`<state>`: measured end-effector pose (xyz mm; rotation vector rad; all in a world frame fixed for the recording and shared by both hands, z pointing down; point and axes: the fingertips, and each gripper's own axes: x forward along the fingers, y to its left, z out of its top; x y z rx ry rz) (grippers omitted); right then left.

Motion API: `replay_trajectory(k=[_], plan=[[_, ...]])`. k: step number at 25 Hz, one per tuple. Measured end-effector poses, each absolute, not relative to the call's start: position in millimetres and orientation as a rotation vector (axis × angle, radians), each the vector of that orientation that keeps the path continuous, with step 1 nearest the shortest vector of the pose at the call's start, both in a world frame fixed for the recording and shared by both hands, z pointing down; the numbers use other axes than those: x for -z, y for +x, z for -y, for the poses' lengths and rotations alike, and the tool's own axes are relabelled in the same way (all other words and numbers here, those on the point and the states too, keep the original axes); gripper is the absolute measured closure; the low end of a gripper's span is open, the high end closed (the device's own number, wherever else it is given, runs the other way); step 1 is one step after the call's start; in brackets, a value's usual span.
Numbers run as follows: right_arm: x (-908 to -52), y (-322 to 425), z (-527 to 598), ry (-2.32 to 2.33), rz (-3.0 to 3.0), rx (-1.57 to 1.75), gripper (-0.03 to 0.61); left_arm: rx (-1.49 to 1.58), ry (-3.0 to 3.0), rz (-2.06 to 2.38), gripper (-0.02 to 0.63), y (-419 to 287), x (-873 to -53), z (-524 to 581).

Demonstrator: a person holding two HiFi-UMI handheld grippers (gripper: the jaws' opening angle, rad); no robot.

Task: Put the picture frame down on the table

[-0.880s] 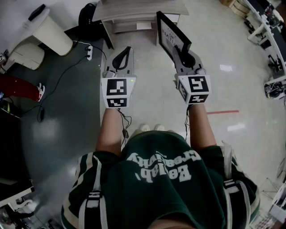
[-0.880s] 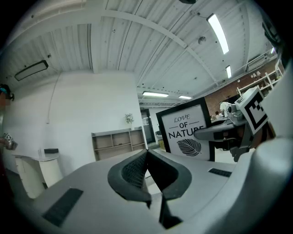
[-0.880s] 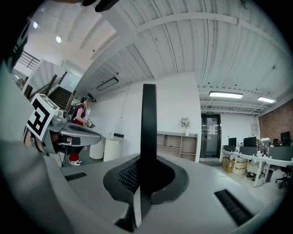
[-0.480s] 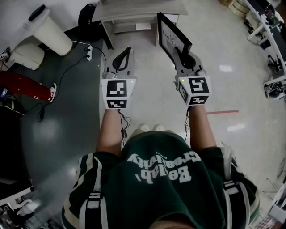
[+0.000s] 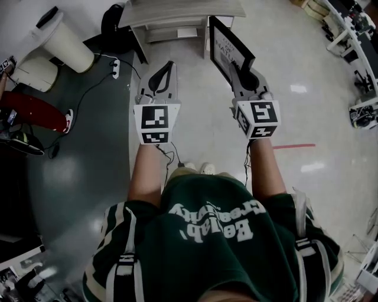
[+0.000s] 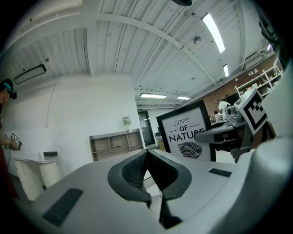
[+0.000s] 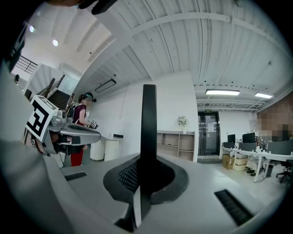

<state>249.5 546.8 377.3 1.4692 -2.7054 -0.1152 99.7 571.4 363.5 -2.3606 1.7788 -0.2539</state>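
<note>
The desk [image 5: 177,10] lies straight ahead of the person, at the far side of the head view, with its near edge facing both tools and its right near corner closest to the load. Whether anything stands on its top cannot be told from here.

The picture frame [image 5: 227,46] is off the desk, held in the air by the right tool [image 5: 239,69]. Its far end reaches toward the desk's near edge, just inside the right corner. It stands on edge, not flat. Its long axis runs out from the tool toward the desk, and its printed face [image 6: 187,135] is turned to the left tool's side. In the right gripper view it shows only as a thin dark strip [image 7: 148,119] rising from between the jaws, which are clamped on its rim [image 7: 146,178].

The left tool [image 5: 165,71] is level with the right and well apart from it. Its jaws are pressed together on nothing [image 6: 147,167].

So the right hand is the one that counts. The desk is forward of the frame, and the coming move looks like a carry over the near edge by the right corner. Setting the frame down would then call for a turn of the wrist.
</note>
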Motion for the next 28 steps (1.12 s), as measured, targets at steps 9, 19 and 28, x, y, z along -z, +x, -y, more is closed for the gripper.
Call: replay_trajectory(k=[9,19,28], plan=[[-380.2,276.1,-549.3,1.471,2.709,0.13,0.538,0.259,-2.362,-1.737,0.595,136.4,-366.5,-573.4],[-386.0,258.6,-506.2,1.447,2.731,0.113,0.538,0.233,-2.374,-1.758,0.595,119.5,-368.3,-533.8],[-390.0,193.4,-385.2,1.439,2.718,0.123,0.538,0.194,-2.349,-1.757,0.595,50.0,-364.4,-415.1]])
